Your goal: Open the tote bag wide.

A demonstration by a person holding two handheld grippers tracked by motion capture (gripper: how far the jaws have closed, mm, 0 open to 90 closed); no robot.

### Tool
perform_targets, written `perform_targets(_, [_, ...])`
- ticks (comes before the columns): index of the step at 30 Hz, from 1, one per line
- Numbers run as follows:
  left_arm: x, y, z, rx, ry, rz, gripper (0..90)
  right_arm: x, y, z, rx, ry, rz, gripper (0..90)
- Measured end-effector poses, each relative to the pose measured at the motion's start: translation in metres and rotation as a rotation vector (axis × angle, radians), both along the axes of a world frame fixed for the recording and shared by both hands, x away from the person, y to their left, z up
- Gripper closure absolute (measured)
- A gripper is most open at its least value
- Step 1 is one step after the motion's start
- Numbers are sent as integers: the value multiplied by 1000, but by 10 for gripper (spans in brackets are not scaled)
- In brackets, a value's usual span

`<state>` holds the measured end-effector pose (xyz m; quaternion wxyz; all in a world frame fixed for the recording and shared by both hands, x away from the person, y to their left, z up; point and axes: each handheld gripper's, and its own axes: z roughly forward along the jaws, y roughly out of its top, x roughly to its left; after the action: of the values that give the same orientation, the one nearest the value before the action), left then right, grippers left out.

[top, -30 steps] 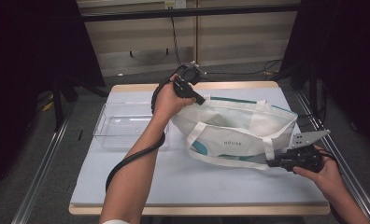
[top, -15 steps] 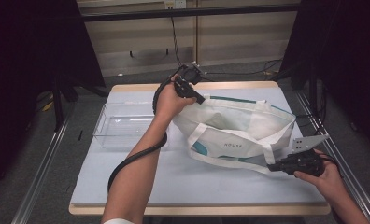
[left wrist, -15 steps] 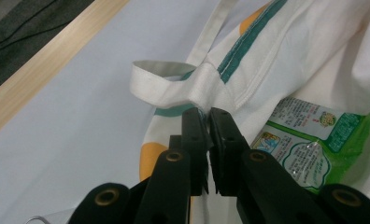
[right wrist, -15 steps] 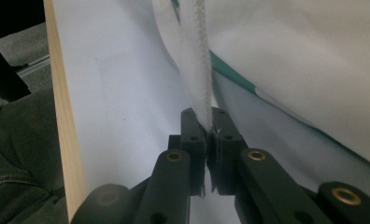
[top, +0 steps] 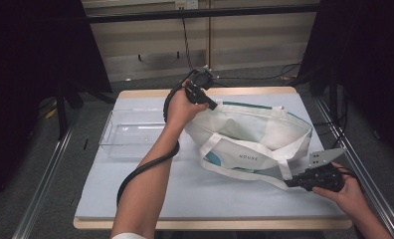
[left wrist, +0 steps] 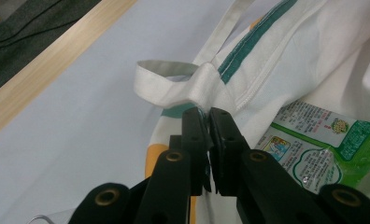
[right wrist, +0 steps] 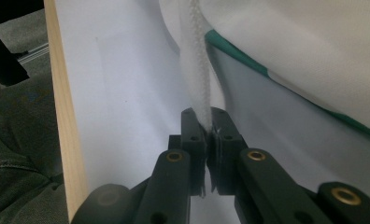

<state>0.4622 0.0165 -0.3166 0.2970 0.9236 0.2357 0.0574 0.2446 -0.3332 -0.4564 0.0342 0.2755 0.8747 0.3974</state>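
Dark curtains close off both sides of the bay, and a slatted wall stands behind the table (top: pixel 135 199), whose pale blue mat has a wooden edge. From my remote seat I read the high view from left to right.

At far left on the mat lies a clear plastic bin (top: pixel 130 133), just beside my left forearm. Next comes my left gripper (top: pixel 211 103), held over the far left corner of the tote bag (top: pixel 254 134), with its black cable looping down along the arm. In the left gripper view, that gripper (left wrist: pixel 209 116) has its jaws clenched on the bunched white cloth where a handle strap (left wrist: pixel 167 81) joins the bag's rim, next to the teal trim. Inside the bag's mouth a green printed packet (left wrist: pixel 314 140) shows; its print is too small for me to read.

At centre, the white tote bag lies on its side on the mat, mouth pulled wide between my two hands, with a small printed word and a teal patch on the near face.

At right, my right gripper (top: pixel 290 183) sits low near the table's front right corner, its grey plate on top. In the right gripper view, the gripper (right wrist: pixel 206 125) is clamped on a white woven strap (right wrist: pixel 198 70), probably the bag's near handle, which runs taut up from the jaws toward the bag.
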Motion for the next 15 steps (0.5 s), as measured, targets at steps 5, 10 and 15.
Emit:
perform_targets(5, [-5,-3,2,13,2,-31,856,0,-1,3,9,-28,-12,836])
perform_targets(10, [-7,-1,4,16,6,-45,856,3,-1,15,12,-41,-28,763])
perform_targets(15, [-8,-1,5,20,8,-50,856,8,-1,26,19,-57,-54,653])
